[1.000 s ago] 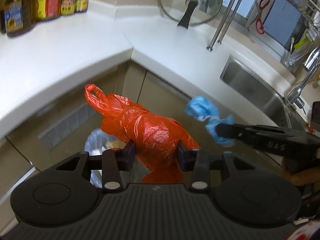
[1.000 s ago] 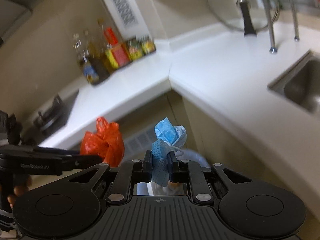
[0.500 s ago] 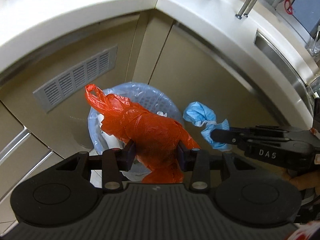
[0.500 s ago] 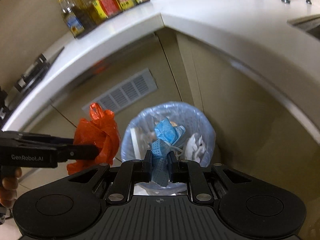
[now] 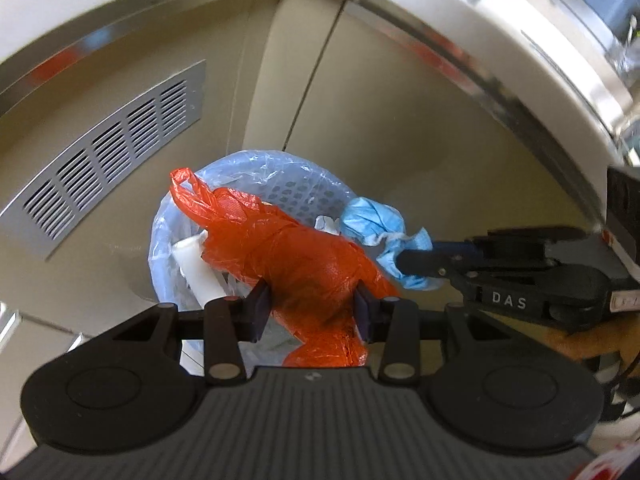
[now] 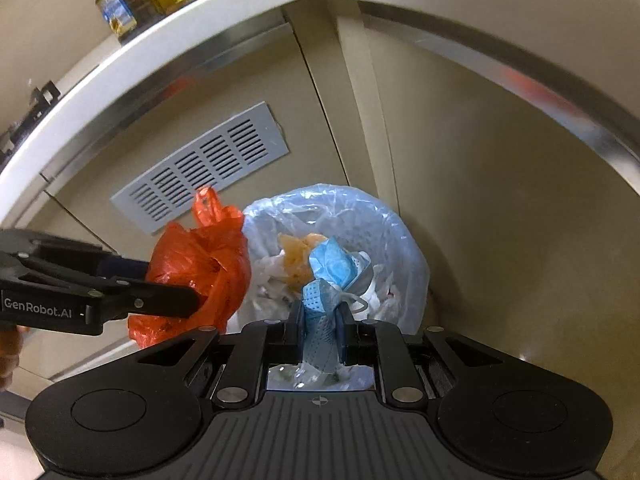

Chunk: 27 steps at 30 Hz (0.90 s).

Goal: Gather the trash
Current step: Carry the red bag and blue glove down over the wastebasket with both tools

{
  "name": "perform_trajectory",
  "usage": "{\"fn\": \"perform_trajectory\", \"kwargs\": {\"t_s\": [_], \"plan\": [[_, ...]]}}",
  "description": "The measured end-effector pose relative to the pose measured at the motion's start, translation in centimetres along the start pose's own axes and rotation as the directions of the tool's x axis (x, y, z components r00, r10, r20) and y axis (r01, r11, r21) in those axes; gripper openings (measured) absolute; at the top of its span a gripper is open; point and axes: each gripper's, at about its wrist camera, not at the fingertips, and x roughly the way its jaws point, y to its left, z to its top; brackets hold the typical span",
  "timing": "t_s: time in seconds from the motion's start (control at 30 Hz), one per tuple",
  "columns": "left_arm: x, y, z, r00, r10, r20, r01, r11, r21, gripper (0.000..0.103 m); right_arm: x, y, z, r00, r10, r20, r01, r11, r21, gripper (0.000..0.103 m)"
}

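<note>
**A:** What's the biggest thing in front of you?

**B:** The white bench (image 6: 168, 36) curving over the beige cupboard doors (image 5: 400, 128), with a grey vent grille (image 6: 200, 166) set into one door. A few bottles (image 6: 116, 4) stand along the bench edge, top left in my right view.

**A:** And below that?

**B:** A bin (image 6: 404, 248) lined with a pale blue bag stands on the floor in the corner. I can see white paper scraps and something orange-yellow (image 6: 298, 254) lying inside it.

**A:** Your left claw?

**B:** My left claw (image 5: 312, 306) is clamped on a crumpled orange plastic bag (image 5: 304, 256). The bag bulges between the two pads, with a handle loop sticking up, and I'm holding it over the bin's left rim, above the opening and not inside.

**A:** The right one?

**B:** My right claw (image 6: 318, 326) is squeezed on a blue face mask (image 6: 330, 268), narrow gap, pads pressing its lower end. The mask stands up between the pads, its white ear loop dangling to the right, directly above the bin's opening. In my left view it hangs just beside the orange bag; I can't tell whether they touch.
</note>
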Motion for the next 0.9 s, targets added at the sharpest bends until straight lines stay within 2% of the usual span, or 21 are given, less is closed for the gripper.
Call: {"fn": "perform_trajectory", "kwargs": {"t_s": [0.13, 0.43, 0.47, 0.57, 0.6, 0.9], "plan": [[1.6, 0.8, 0.9, 0.999, -0.035, -0.027, 0.036, 0.999, 0.038, 0.039, 1.8, -0.4, 0.6, 1.0, -0.001, -0.017, 0.001, 1.0, -0.025, 0.016], [4.1, 1.4, 2.3, 0.998, -0.025, -0.058, 0.03, 0.996, 0.083, 0.039, 4.6, -1.0, 1.3, 1.0, 0.0, -0.004, 0.0, 0.998, -0.064, 0.016], [4.2, 1.4, 2.4, 0.998, -0.025, -0.062, 0.031, 0.995, 0.091, 0.039, 4.9, -1.1, 1.3, 1.0, -0.005, -0.008, 0.004, 0.998, -0.059, 0.017], [4.5, 1.3, 2.4, 0.997, -0.021, -0.073, 0.029, 0.994, 0.102, 0.039, 5.6, -1.5, 1.3, 1.0, -0.01, -0.013, 0.009, 0.999, -0.039, 0.034], [4.5, 1.3, 2.5, 0.997, -0.021, -0.075, 0.029, 0.994, 0.108, 0.039, 5.6, -1.6, 1.4, 1.0, -0.007, -0.01, 0.006, 0.999, -0.037, 0.036], [5.7, 1.3, 2.8, 0.995, -0.007, -0.1, 0.022, 0.989, 0.148, 0.042, 6.1, -1.8, 1.5, 0.999, -0.015, -0.033, 0.014, 1.0, -0.022, 0.04]]}}
